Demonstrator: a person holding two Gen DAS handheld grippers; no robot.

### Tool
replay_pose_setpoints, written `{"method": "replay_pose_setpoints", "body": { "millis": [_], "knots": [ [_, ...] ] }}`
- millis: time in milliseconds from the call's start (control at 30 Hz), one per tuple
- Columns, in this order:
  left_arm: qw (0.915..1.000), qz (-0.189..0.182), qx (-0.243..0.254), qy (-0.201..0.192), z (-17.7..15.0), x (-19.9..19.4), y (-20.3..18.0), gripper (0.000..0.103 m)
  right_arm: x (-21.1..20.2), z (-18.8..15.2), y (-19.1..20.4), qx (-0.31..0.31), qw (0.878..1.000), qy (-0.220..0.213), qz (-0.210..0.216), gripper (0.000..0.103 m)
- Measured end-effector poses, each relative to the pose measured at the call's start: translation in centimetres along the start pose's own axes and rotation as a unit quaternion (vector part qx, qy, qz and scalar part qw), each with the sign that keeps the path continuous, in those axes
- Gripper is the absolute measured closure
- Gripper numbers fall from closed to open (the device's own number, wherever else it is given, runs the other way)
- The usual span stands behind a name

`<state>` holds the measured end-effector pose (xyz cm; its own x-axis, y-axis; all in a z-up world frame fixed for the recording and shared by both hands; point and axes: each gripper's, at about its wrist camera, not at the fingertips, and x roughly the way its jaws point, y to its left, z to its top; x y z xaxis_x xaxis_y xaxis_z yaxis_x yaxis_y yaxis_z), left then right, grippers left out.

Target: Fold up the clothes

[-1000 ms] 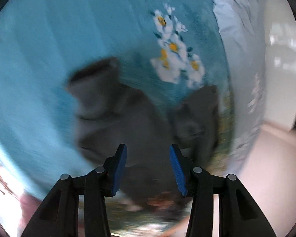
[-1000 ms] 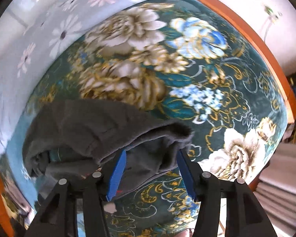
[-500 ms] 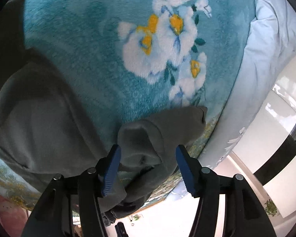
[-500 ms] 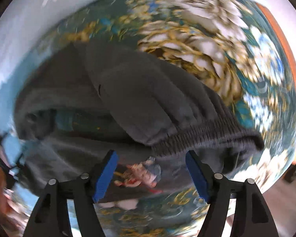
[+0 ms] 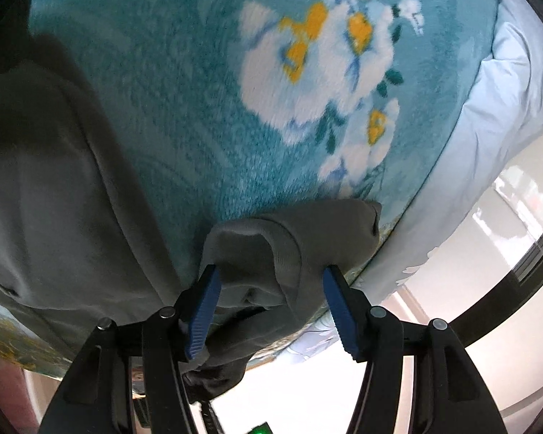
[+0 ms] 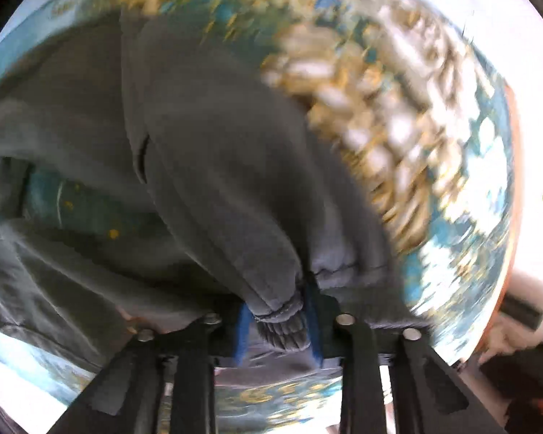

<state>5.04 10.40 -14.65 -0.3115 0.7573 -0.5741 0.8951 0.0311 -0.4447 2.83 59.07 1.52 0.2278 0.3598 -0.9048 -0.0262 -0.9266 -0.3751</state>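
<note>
**Holdings: 1 grey garment, 2 grippers**

Item 1. Garment (image 5: 47, 188): grey fleece, soft, 1 piece. It lies spread across the bed, part on the teal blanket (image 5: 184, 83) and part on the dark floral cover (image 6: 398, 137). In the right wrist view its bulk (image 6: 213, 166) fills the middle and left of the frame, with a gap between 2 layers showing teal beneath.

Item 2. My left gripper (image 5: 269, 305): jaws wide apart, blue pads well separated. A folded edge of the garment, a rounded cuff-like end, sits between my fingers (image 5: 201, 311) and bulges up past their tips. The left pad touches cloth; the right pad appears just beside it. I grip nothing here.

Item 3. My right gripper (image 6: 277, 320): jaws drawn close, clamped on a ribbed cuff (image 6: 282, 325) of the garment. The bunched ribbing fills the narrow space between the pads, and the sleeve runs up and away from it.

Item 4. Blanket: teal plush, white and yellow flowers (image 5: 322, 68), under the garment.

Item 5. Sheet (image 5: 488, 115): pale blue, at the blanket's right edge.

Item 6. Cover: blurred in the right wrist view, cream and gold blooms.
</note>
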Motion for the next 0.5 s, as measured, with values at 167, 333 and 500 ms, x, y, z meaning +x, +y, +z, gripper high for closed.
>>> {"method": "replay_pose_setpoints", "body": {
  "millis": [167,333,500],
  "knots": [
    [0.9996,-0.021,-0.017,-0.004,-0.5,0.9,-0.1,0.043,-2.5,4.4,-7.8,0.020,0.997,-0.043,-0.061,0.081],
    [0.9964,-0.066,-0.050,-0.020,-0.8,1.5,-0.6,0.043,-1.8,8.8,-12.4,0.108,0.988,-0.010,-0.110,0.080],
    [0.9964,-0.051,-0.066,-0.017,-1.1,3.3,-1.9,0.043,-2.0,8.4,-11.1,0.104,0.991,-0.024,-0.083,0.072]
  ]
}}
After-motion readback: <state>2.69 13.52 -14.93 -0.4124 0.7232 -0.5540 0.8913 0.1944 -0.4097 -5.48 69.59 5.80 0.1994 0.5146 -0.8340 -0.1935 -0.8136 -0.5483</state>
